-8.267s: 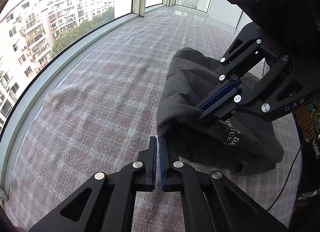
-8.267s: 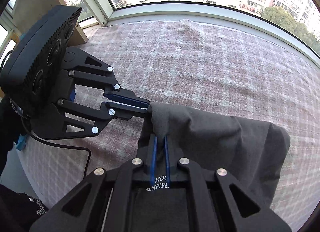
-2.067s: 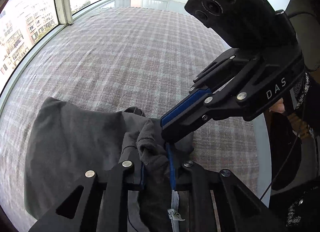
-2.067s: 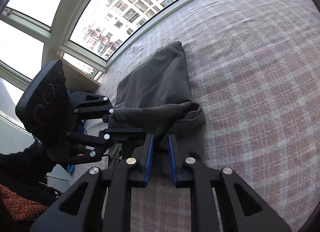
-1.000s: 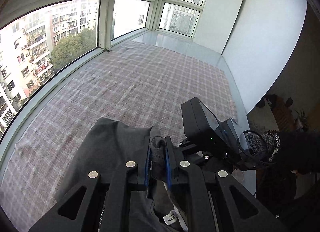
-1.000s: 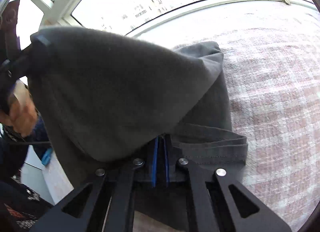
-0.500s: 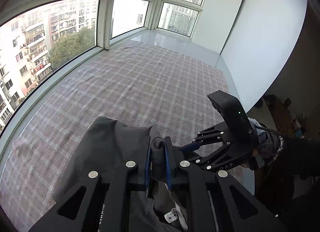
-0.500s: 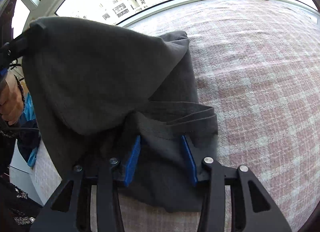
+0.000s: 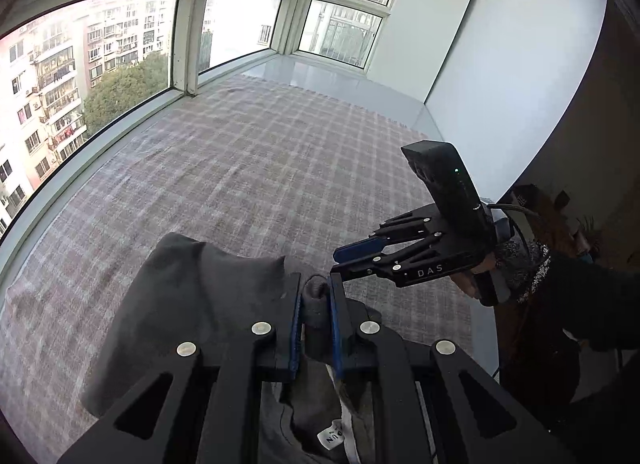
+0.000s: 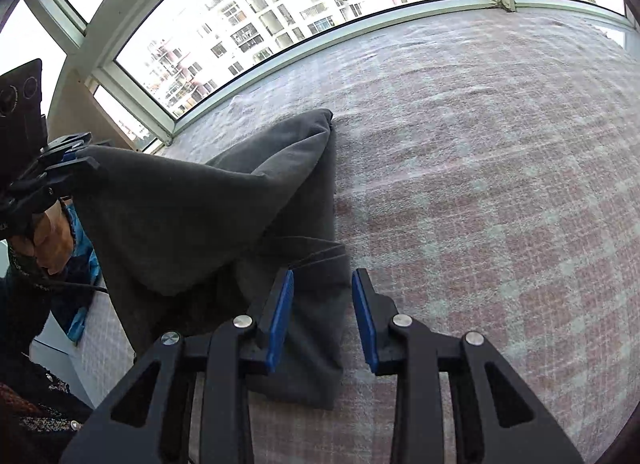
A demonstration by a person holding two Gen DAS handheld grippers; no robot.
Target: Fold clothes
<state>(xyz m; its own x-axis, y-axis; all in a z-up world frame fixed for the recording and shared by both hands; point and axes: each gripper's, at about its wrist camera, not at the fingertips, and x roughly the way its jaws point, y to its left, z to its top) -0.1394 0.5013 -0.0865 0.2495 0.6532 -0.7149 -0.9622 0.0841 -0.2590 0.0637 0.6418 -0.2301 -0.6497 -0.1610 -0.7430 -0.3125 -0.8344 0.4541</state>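
On plaid cloth: left gripper pinches garment; right gripper parted, empty.

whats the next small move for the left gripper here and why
Probably lower the left gripper and lay its pinched fold of the dark grey garment onto the plaid cover. The right gripper has just opened and holds nothing, so that raised corner is all that remains unlaid.

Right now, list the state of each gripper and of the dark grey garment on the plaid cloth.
left gripper: shut on a bunched fold of the garment, holding it lifted.
right gripper: open, jaws just opened, pads clear of the fabric beneath.
dark grey garment: partly folded, one side raised, the rest lying on the plaid cloth.
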